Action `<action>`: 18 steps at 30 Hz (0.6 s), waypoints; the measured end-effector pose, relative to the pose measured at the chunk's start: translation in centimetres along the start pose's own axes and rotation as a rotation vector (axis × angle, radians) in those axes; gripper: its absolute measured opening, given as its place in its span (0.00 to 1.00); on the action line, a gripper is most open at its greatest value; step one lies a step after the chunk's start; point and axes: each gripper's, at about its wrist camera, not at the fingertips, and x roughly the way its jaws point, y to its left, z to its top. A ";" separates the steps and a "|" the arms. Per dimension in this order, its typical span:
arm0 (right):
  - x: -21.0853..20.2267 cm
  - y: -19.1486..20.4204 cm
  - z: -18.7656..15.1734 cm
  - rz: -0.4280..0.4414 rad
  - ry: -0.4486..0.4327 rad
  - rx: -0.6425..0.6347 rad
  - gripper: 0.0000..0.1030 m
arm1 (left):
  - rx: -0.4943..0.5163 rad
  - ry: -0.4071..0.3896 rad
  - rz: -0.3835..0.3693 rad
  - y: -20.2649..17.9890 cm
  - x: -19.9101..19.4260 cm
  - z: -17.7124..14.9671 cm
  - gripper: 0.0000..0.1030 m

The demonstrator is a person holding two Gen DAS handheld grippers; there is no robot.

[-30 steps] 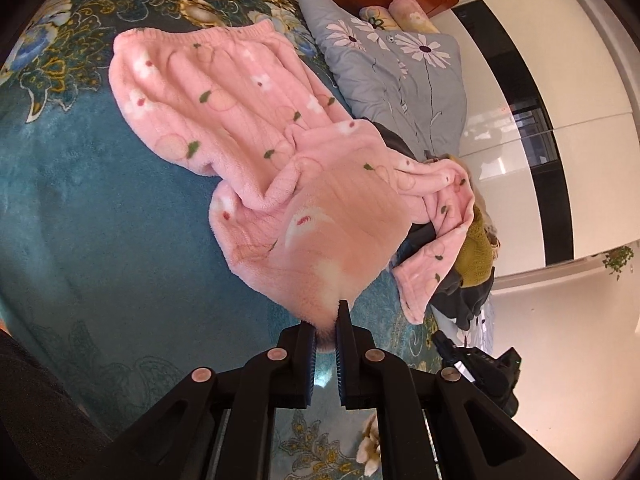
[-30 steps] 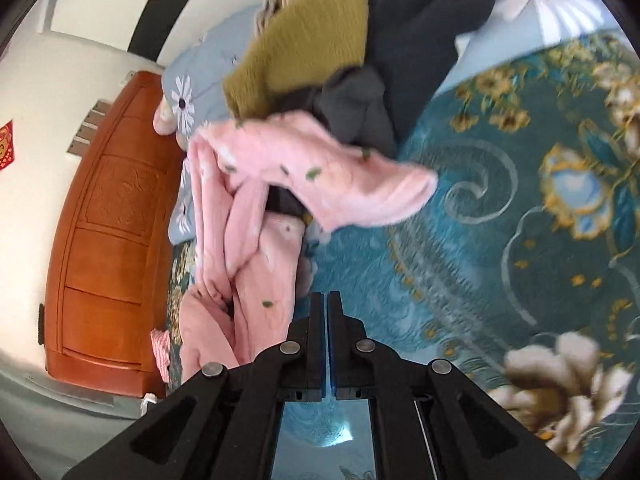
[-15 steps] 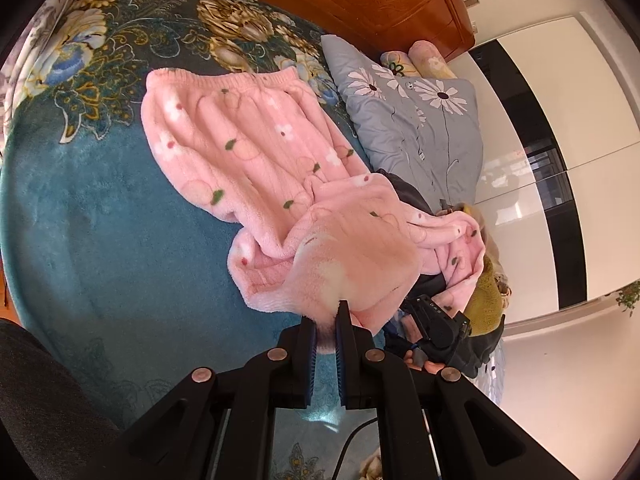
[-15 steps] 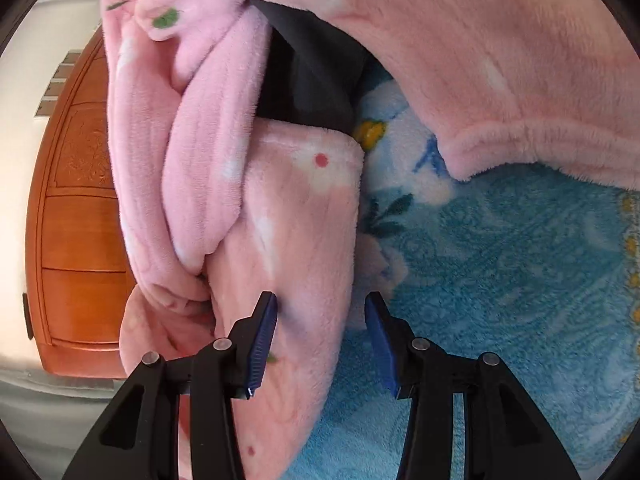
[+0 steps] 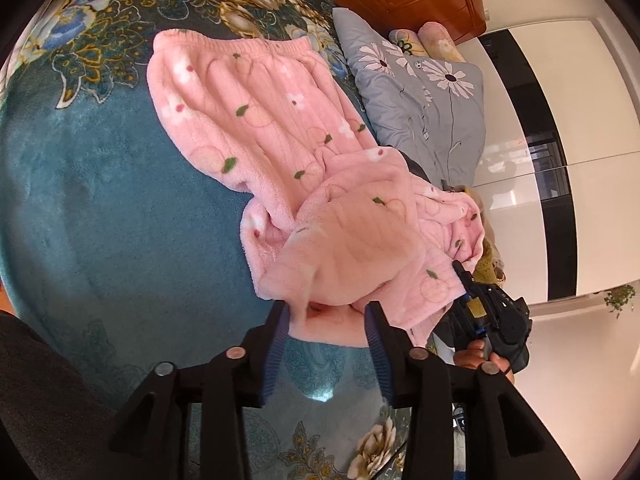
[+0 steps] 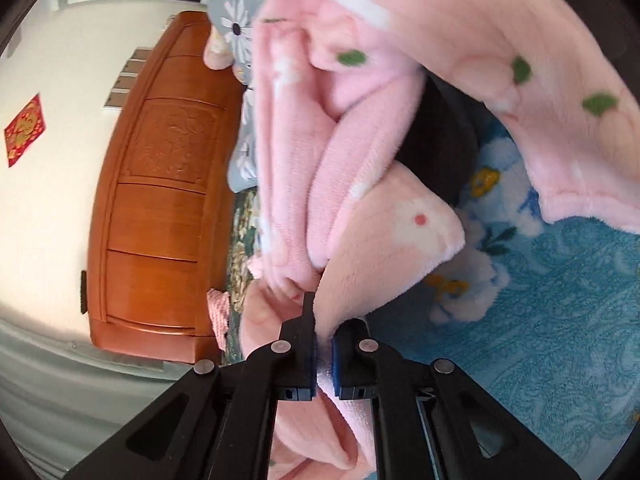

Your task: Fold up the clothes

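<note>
Pink fleece pyjama trousers with flower and leaf print lie on the teal floral bedspread. The waistband is at the far left and the legs are bunched toward me. My left gripper is open, with a trouser leg end lying loose between its fingers. My right gripper is shut on a fold of the pink trousers. In the left wrist view the right gripper shows at the right edge of the trousers.
A grey daisy-print pillow and a wooden headboard lie beyond the trousers. A dark garment lies under the pink legs. An olive garment sits at the right. A small pink cloth lies near the headboard.
My left gripper has opened and let go of the trouser leg end. My right gripper has closed on a fold of the pink trousers.
</note>
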 end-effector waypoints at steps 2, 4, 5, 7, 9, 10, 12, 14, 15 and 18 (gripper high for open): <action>-2.1 1.3 -0.4 0.024 -0.016 -0.033 0.05 | -0.016 -0.014 -0.016 1.0 -0.9 0.5 0.52; -4.6 2.4 -0.5 0.060 -0.051 -0.057 0.05 | -0.063 -0.051 -0.006 2.6 -1.8 1.7 0.57; -6.0 2.8 -0.5 0.067 -0.072 -0.067 0.05 | -0.086 -0.071 -0.001 3.4 -2.2 2.3 0.57; -9.2 3.6 -0.6 0.045 -0.109 -0.083 0.05 | -0.137 -0.096 0.055 5.2 -2.2 3.9 0.57; -12.4 4.3 -0.7 0.020 -0.147 -0.099 0.05 | -0.156 -0.102 0.101 6.2 -1.1 5.6 0.57; -14.3 4.6 -0.6 -0.016 -0.172 -0.115 0.05 | -0.164 -0.105 0.124 6.7 -0.5 6.5 0.57; -18.4 5.2 -0.5 -0.086 -0.234 -0.141 0.05 | -0.181 -0.110 0.169 7.6 0.6 8.2 0.57; -22.8 5.4 -0.6 -0.162 -0.310 -0.155 0.05 | -0.198 -0.115 0.214 8.5 1.7 10.0 0.57; -25.1 5.2 -0.7 -0.212 -0.345 -0.157 0.05 | -0.207 -0.118 0.237 9.0 2.3 10.8 0.57; -30.8 3.6 -1.3 -0.384 -0.445 -0.135 0.05 | -0.205 -0.110 0.295 9.8 4.2 12.8 0.56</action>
